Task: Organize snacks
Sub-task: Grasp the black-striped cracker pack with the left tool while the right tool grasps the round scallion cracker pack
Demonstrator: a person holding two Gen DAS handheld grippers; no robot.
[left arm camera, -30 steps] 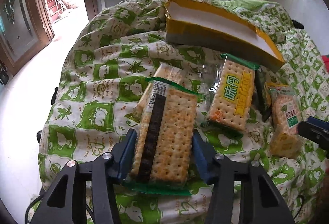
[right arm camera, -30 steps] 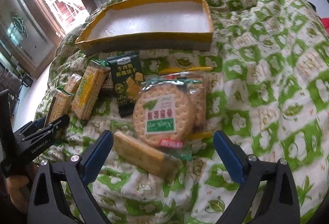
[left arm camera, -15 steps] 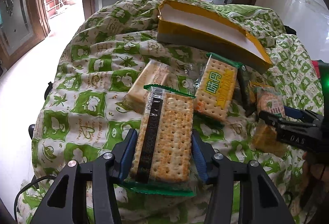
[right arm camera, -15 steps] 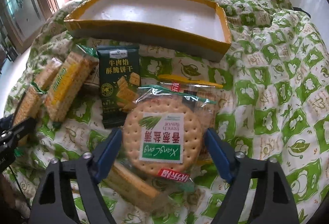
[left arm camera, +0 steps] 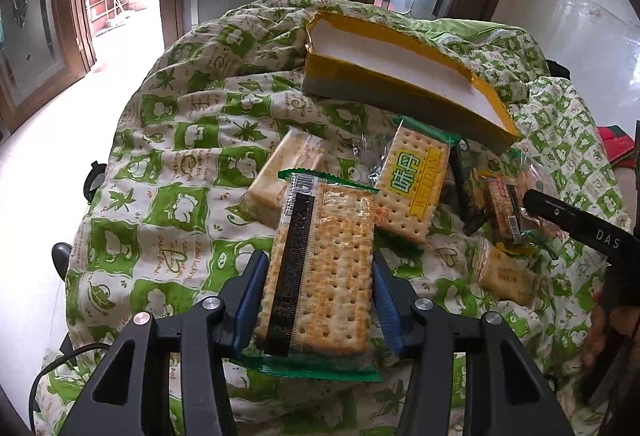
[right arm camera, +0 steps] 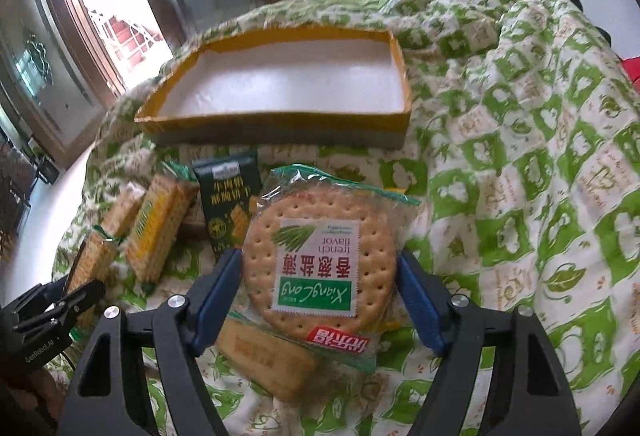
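Observation:
My left gripper point(left arm camera: 319, 264) is shut on a square cracker pack point(left arm camera: 328, 220) with a green-edged clear wrapper, held just above the cloth. My right gripper point(right arm camera: 320, 260) is shut on a round cracker pack point(right arm camera: 316, 220) with a green and white label, its blue pads pressing both sides. An empty yellow-rimmed box point(right arm camera: 280, 132) with a white floor lies beyond both, also visible in the left wrist view as the box point(left arm camera: 384, 92). The round pack point(left arm camera: 504, 208) shows at the right of the left view, next to a finger of the right gripper.
On the green patterned cloth point(right arm camera: 520, 196) lie a yellow-labelled cracker pack point(left arm camera: 412, 184), a plain cracker pack point(left arm camera: 288, 172), a dark green packet point(right arm camera: 230, 212) and a cracker pack point(right arm camera: 264, 360) under the round one. The cloth drops off at the left to a white floor point(left arm camera: 48, 176).
My right gripper came forward around the round cracker pack, shut on it and raised it a little. My left gripper kept its hold on the square pack.

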